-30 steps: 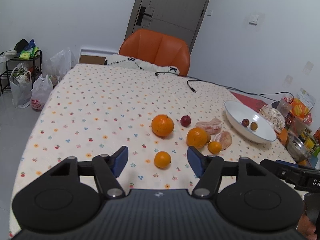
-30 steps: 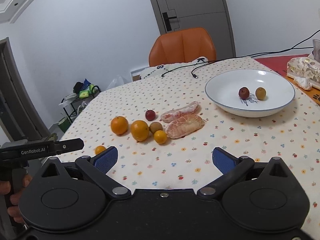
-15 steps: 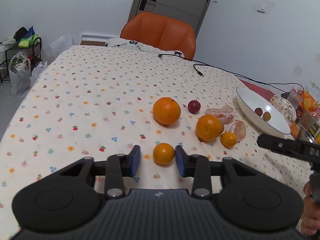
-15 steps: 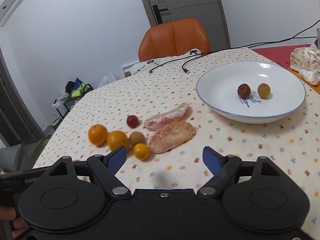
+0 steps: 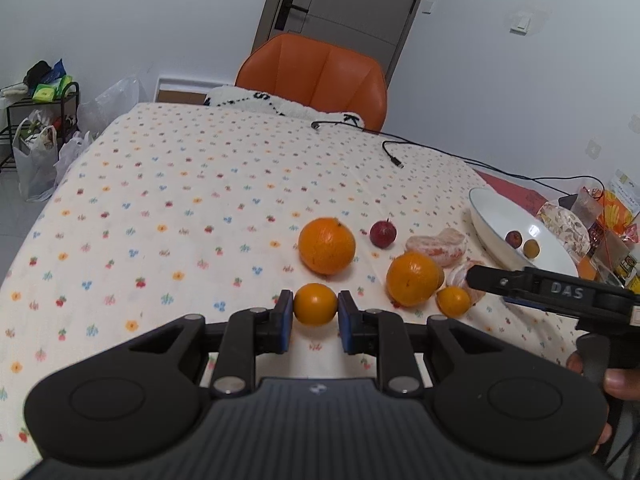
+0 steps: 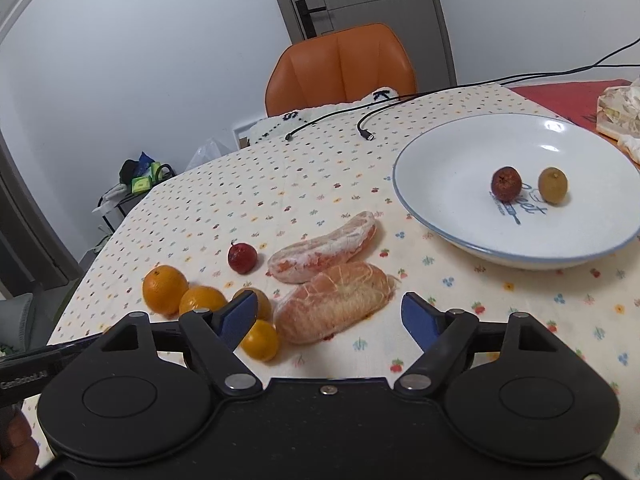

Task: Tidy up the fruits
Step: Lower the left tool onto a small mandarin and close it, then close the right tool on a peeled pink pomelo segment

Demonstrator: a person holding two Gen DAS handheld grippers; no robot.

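Left gripper (image 5: 315,316) is clamped on a small orange (image 5: 315,304) sitting on the tablecloth (image 5: 160,200), just in front of a big orange (image 5: 327,245). Right gripper (image 6: 330,314) is spread wide open, hovering over the nearer peeled segment (image 6: 334,300), with a tiny orange (image 6: 261,340) right by its left finger. The plate (image 6: 420,208) has a red fruit (image 6: 506,183) and a yellowish one (image 6: 553,185).
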